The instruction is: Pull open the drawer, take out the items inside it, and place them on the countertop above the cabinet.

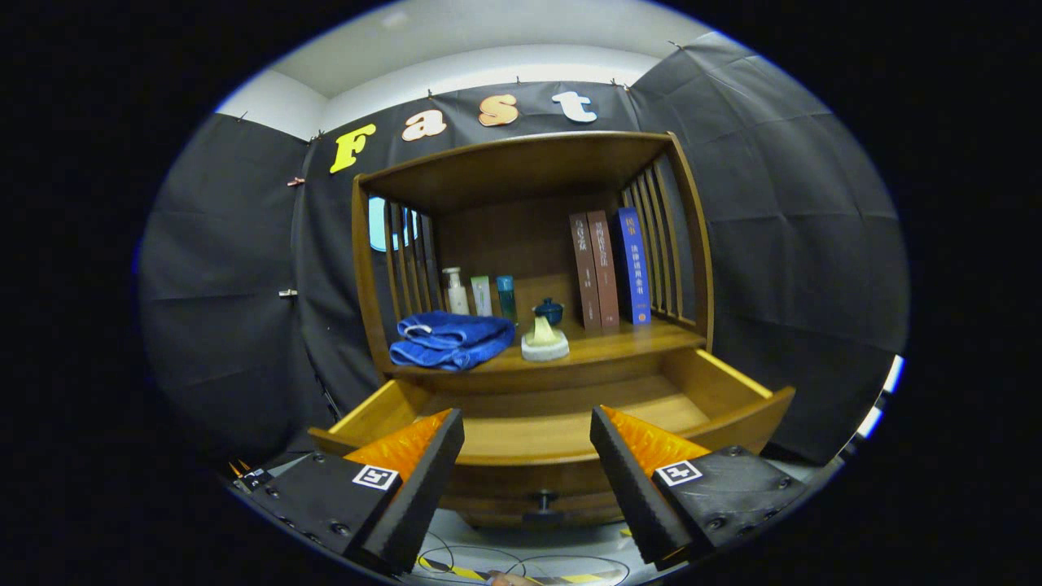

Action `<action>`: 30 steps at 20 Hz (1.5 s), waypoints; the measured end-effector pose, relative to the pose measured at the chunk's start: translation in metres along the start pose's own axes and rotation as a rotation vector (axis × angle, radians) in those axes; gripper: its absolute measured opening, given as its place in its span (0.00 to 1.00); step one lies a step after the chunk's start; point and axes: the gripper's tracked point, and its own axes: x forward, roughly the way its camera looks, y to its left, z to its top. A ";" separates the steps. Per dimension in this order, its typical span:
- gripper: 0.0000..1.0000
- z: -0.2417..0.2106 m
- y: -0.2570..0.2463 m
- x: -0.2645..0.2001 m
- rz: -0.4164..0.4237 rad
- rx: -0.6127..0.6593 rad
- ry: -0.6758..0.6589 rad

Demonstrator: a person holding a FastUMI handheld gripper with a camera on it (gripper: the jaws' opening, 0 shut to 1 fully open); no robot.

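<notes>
Desk [602,346] mid-frame carries towel [449,338] and soap dish [545,342]; drawer [562,431] below looks empty, so our tool [527,443] hangs wide open, holding nothing.

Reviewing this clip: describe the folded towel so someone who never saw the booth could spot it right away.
Start at the wooden cabinet beyond the open gripper, whose jaws hold nothing, above the pulled-out drawer. On its countertop, the blue towel lies near the slatted side, before three bottles. It is the only soft, folded thing there.
</notes>
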 end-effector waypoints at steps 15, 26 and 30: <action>0.99 -0.093 -0.026 0.042 -0.064 -0.023 0.170; 0.99 -0.080 -0.026 0.086 -0.065 -0.011 0.174; 0.99 -0.071 -0.027 0.128 -0.060 0.010 0.155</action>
